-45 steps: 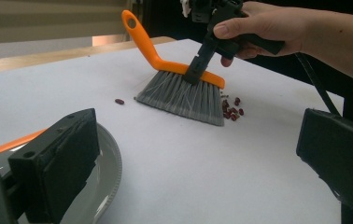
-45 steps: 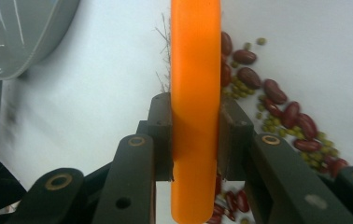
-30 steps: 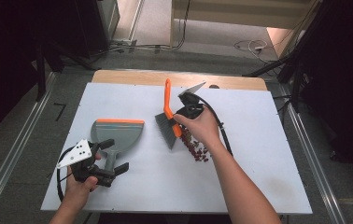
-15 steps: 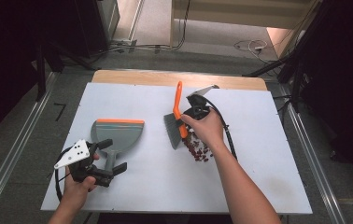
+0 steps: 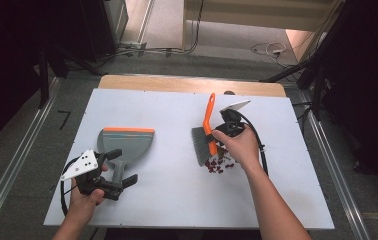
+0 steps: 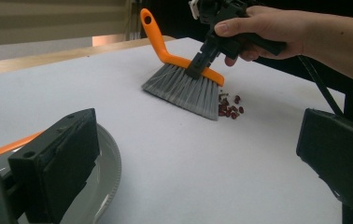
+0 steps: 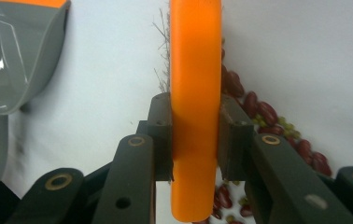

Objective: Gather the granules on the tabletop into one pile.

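Beside red beans (image 5: 219,165): grey-bristled orange brush (image 5: 205,135), right gripper (image 5: 216,137) jaws clamping it.

On the white table (image 5: 167,210) we find the grey plastic dustpan with an orange lip (image 5: 126,142) at left, the orange-handled grey-bristled brush (image 5: 204,137) well apart at right, and small dark red beans (image 5: 218,165) just beside its bristles.

The white surface (image 5: 177,200) carries a grey dustpan (image 5: 125,145) with an orange edge on its left part. A small heap of red beans (image 5: 219,165) lies right of the middle, and the grey bristles of an orange brush (image 5: 203,145) touch the surface just beside them.
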### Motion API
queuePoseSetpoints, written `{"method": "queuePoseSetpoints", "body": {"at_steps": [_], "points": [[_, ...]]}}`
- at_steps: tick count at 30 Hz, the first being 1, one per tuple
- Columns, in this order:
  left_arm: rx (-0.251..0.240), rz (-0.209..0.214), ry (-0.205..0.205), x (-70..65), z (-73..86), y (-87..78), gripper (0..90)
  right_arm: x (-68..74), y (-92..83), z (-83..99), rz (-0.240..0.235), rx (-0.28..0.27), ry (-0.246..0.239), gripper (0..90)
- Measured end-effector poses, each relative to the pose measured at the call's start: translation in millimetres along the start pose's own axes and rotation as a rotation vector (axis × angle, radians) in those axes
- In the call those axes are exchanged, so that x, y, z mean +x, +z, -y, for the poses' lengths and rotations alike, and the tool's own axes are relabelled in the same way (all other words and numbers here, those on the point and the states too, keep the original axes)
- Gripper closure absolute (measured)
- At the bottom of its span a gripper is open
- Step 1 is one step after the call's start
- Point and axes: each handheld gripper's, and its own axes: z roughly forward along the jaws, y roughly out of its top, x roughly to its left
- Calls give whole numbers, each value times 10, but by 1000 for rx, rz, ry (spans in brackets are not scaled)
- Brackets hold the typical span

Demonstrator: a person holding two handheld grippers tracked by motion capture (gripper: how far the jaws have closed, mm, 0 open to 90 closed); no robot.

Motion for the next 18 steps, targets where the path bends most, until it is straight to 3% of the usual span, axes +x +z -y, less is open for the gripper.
{"method": "queuePoseSetpoints", "body": {"at_steps": [6,9,12,13,15,18], "points": [[1,-2,0,2,1,2,0,-60,-73,50,19,4,-14,689],[3,-2,1,6,2,5,0,-22,-137,69,19,-17,-62,689],[3,-3,0,5,4,7,0,49,-278,97,-10,-22,-141,688],[3,-3,0,5,4,9,0,87,-334,114,-2,-21,-197,688],[5,-4,1,8,5,10,0,163,-446,157,27,-1,-275,688],[5,-2,-1,5,6,20,0,249,-551,252,97,0,-433,688]]}}
